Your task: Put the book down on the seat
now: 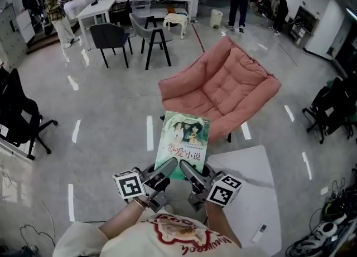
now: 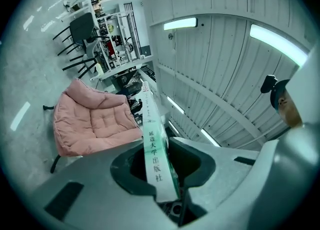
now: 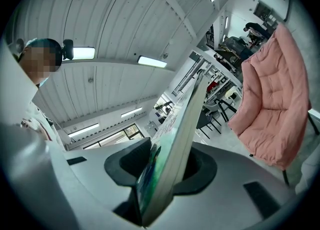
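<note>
Green and white on its cover, the book (image 1: 183,139) is in the air with the cover facing up at me. It sits just short of the front edge of the seat (image 1: 234,86) and is not resting on it. I have it by its near edge with both tools. My left gripper (image 1: 166,169) is clamped on the near-left corner, and its own view shows the white spine pinched between the jaws. My right gripper (image 1: 191,172) is clamped on the near-right corner, with the page edge squeezed between its jaws. The seat is a pink quilted cushion chair, tilted back and unoccupied. Below the book is glossy grey floor (image 1: 111,116), with a white sheet (image 1: 248,186) lying to my right. A black office chair (image 1: 19,117) stands off to my left.
</note>
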`<state>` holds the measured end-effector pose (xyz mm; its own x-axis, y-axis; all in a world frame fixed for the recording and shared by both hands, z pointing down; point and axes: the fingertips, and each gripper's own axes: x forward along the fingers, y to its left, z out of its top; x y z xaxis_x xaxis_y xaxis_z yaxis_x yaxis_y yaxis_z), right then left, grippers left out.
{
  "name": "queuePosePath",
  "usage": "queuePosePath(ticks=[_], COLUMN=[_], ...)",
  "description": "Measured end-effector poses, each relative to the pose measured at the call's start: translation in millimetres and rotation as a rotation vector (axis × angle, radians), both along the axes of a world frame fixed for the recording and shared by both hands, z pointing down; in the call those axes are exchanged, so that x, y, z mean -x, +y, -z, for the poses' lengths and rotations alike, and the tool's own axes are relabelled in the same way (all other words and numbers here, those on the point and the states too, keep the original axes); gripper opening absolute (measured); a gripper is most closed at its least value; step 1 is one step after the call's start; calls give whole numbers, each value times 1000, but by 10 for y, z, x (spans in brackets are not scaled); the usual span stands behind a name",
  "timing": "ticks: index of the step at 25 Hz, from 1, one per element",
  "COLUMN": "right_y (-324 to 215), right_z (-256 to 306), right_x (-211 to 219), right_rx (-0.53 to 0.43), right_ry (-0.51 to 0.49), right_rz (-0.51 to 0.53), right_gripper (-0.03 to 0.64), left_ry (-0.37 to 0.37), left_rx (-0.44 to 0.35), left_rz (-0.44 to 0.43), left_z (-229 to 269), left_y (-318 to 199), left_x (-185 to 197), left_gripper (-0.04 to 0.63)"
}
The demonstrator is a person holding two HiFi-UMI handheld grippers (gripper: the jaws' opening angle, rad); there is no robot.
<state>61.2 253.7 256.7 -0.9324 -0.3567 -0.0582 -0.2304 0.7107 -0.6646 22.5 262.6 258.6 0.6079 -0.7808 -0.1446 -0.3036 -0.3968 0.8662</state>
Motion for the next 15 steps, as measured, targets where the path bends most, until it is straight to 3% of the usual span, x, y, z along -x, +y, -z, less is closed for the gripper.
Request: queuePosePath(ticks=[9, 15], right_y=[-446, -1043], right_z=[-51, -64], right_x=[231, 448], right_rx=[2, -6], right_ry=[-1, 18], right_rz=[7, -29], right_gripper=[130, 130], left_ry=[8, 25], left_rx=[-4, -21], left_rz=[15, -15], left_z=[-77, -99], left_y=[-443, -1055], left_x=[222, 444], left_gripper=[83, 83])
